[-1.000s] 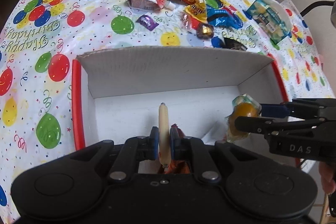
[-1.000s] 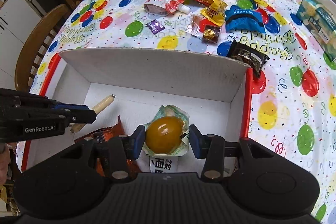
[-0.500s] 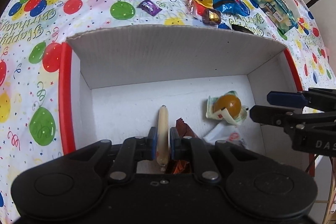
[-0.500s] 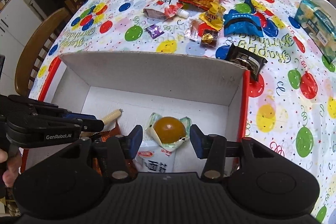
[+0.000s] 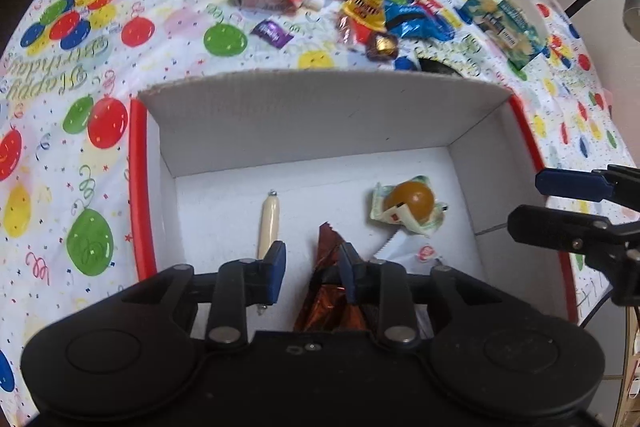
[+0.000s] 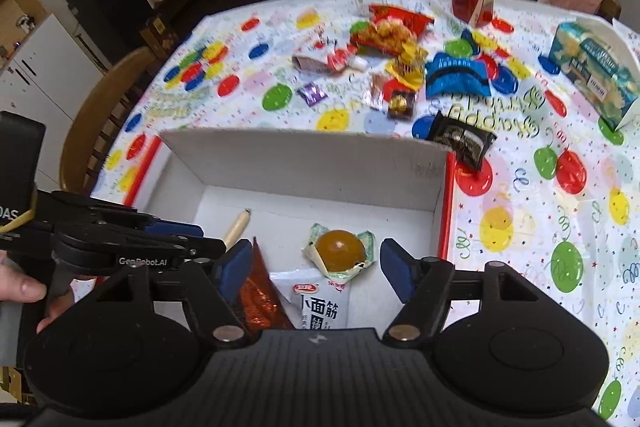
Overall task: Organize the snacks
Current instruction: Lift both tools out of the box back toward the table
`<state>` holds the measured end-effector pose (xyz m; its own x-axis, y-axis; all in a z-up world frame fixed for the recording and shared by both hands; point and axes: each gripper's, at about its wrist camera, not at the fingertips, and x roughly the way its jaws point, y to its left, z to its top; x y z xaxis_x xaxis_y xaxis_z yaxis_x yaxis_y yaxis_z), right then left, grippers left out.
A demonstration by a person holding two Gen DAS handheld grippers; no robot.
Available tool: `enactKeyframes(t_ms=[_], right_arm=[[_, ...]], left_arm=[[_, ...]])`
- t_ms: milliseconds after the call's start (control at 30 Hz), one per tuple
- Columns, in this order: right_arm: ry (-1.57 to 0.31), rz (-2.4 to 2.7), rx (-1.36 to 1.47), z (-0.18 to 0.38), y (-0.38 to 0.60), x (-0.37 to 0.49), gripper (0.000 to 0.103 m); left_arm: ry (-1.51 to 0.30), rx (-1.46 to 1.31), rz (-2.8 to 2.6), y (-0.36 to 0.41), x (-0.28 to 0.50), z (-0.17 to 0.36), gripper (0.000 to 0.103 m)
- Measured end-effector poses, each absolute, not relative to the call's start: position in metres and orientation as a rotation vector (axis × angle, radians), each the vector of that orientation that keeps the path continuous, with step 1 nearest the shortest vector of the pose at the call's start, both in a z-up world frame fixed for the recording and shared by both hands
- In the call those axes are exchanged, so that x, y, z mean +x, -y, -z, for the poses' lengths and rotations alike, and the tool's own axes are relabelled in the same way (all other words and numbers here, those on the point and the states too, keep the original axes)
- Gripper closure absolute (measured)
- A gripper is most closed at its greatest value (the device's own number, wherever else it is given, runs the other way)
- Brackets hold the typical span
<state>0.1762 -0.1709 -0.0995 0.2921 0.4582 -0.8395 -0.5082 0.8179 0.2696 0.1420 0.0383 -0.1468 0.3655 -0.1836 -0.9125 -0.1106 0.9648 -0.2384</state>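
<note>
Snacks (image 6: pixel 400 67) lie scattered on the table beyond the box's (image 5: pixel 320 115) far wall, ahead of both our grippers; the right gripper (image 6: pixel 316 269) looks nearer, fingers wide and empty, like the left gripper (image 5: pixel 312 267).

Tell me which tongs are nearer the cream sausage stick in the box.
Left. The left tongs hang open right over the sausage stick; the right tongs are open above the egg.

White tablecloth (image 6: pixel 560 195) with red, blue, green, yellow balloons, white box (image 5: pixel 312 115) with red rim, cream sausage (image 5: pixel 269 221), amber egg (image 5: pixel 412 198), copper-red wrapper (image 5: pixel 328 291), blue packet (image 6: pixel 458 77)
</note>
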Motion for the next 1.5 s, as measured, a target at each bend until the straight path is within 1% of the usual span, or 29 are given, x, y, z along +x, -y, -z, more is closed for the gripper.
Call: enactKeyframes(t_ms=[33, 100, 133, 167, 200, 233, 300, 367, 400, 533, 833, 1000, 1167, 1333, 1500], right_arm=[[-1.089, -0.646, -0.05, 0.095, 0.173, 0.174, 0.033], [-1.069, -0.646, -0.04, 0.086, 0.177, 0.171, 0.032], [-1.061, -0.649, -0.033, 0.082, 0.179, 0.17, 0.029], [-1.052, -0.656, -0.026, 0.077, 0.181, 0.169, 0.027], [-1.041, -0.661, -0.017, 0.072, 0.184, 0.167, 0.026], [-1.032, -0.665, -0.012, 0.068, 0.186, 0.165, 0.026], [-1.012, -0.669, -0.012, 0.059, 0.19, 0.163, 0.025], [-0.989, -0.668, -0.013, 0.052, 0.194, 0.161, 0.016], [-0.977, -0.669, -0.014, 0.048, 0.196, 0.161, 0.011], [-0.93, -0.659, -0.028, 0.035, 0.202, 0.16, 0.001], [-0.861, -0.63, -0.048, 0.021, 0.216, 0.175, 0.0], [-0.866, -0.601, -0.038, 0.019, 0.221, 0.196, 0.0], [-0.832, -0.593, -0.041, 0.018, 0.222, 0.215, 0.0], [-0.858, -0.61, -0.137, 0.026, 0.217, 0.243, 0.0], [-0.887, -0.62, -0.16, 0.042, 0.22, 0.276, 0.0]], left_arm=[[-1.19, -0.269, 0.05, -0.037, 0.141, 0.142, 0.074], [-1.167, -0.242, 0.061, -0.033, 0.138, 0.133, 0.057], [-1.149, -0.232, 0.063, -0.032, 0.136, 0.128, 0.036], [-1.127, -0.223, 0.065, -0.03, 0.134, 0.122, 0.024], [-1.102, -0.215, 0.069, -0.028, 0.131, 0.116, 0.009], [-1.078, -0.202, 0.07, -0.026, 0.129, 0.109, 0.006], [-1.05, -0.173, 0.073, -0.022, 0.126, 0.098, 0.006], [-1.019, -0.159, 0.071, -0.02, 0.123, 0.087, 0.001], [-1.003, -0.156, 0.07, -0.02, 0.122, 0.082, 0.001], [-0.964, -0.159, 0.067, -0.02, 0.121, 0.066, 0.001], [-0.901, -0.116, 0.001, -0.024, 0.133, 0.047, 0.0], [-0.899, -0.099, -0.013, -0.025, 0.147, 0.04, 0.0], [-0.887, -0.085, -0.041, -0.028, 0.165, 0.036, 0.0], [-0.885, -0.063, -0.066, -0.031, 0.19, 0.036, 0.0], [-0.892, -0.06, -0.082, -0.033, 0.218, 0.042, 0.0]])
